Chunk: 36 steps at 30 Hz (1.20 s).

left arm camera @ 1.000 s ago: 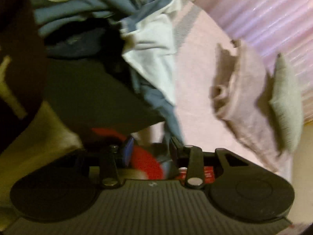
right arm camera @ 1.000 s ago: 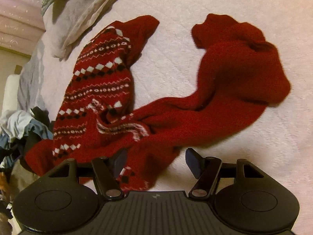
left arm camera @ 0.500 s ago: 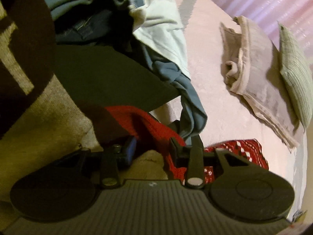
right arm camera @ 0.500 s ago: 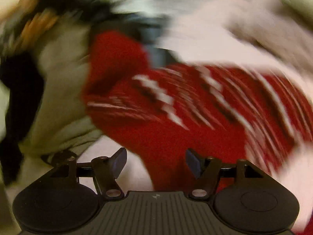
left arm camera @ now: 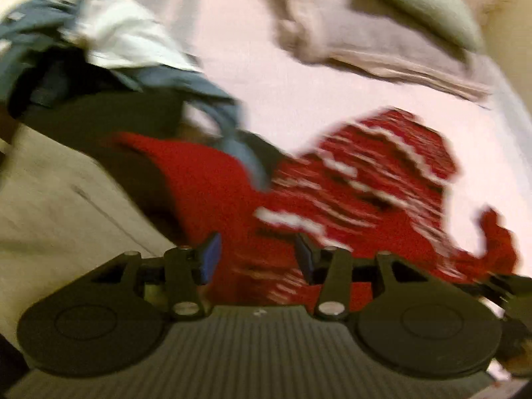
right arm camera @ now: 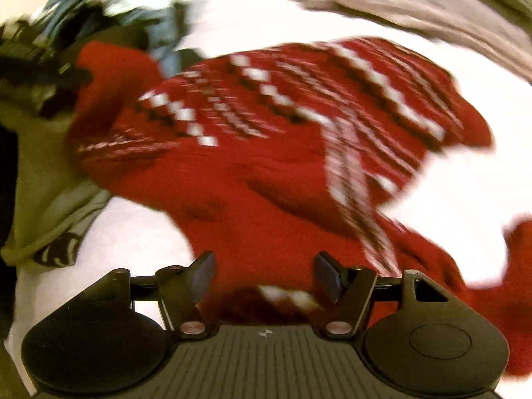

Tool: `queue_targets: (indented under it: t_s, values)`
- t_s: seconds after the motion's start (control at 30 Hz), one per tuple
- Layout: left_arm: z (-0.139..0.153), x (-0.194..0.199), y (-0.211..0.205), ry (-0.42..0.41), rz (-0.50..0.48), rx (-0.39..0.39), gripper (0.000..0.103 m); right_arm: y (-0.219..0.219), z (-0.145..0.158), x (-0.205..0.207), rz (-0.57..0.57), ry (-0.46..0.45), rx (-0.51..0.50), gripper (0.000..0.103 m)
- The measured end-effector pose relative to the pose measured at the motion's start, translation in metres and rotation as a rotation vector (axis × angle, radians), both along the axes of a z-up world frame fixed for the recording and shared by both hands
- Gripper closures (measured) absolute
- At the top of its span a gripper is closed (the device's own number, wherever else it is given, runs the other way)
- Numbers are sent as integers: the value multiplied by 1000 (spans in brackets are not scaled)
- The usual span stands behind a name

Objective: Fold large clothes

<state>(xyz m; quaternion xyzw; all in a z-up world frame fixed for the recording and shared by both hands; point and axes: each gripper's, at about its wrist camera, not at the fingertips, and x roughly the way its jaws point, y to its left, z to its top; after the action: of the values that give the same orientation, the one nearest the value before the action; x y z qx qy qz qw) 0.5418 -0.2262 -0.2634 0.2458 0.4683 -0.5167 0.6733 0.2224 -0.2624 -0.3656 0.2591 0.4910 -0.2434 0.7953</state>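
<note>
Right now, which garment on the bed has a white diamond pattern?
The red knit sweater, spread on the pink bedcover directly ahead of both grippers; the heaped blue, white and dark clothes show none.

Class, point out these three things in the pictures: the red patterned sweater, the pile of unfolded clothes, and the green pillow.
red patterned sweater (right arm camera: 266,173): right wrist view, plain red body.
pile of unfolded clothes (left arm camera: 126,36): left wrist view, white garment on top.
green pillow (left arm camera: 422,6): left wrist view, its middle.

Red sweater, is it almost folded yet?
Not yet. Done: nothing looks folded; the sweater lies rumpled on the pink bed. In hand: nothing; the left gripper is opening above it and the right gripper is open. Left: all the folding, plus the clothes pile.
</note>
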Motion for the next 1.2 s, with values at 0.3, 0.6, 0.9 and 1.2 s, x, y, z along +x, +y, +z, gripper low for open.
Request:
queue_targets:
  t_s: [0.3, 0.6, 0.9, 1.2]
  values:
    - [-41, 14, -5, -140, 171, 82, 55, -22, -6, -45, -175, -2, 70, 39]
    - [-65, 3, -21, -107, 209, 50, 97, -28, -36, -45, -276, -30, 98, 40]
    - [66, -93, -50, -263, -96, -241, 98, -52, -5, -118, -607, -423, 264, 97]
    - [150, -114, -61, -256, -79, -405, 98, -93, 94, -218, -881, -926, 205, 98]
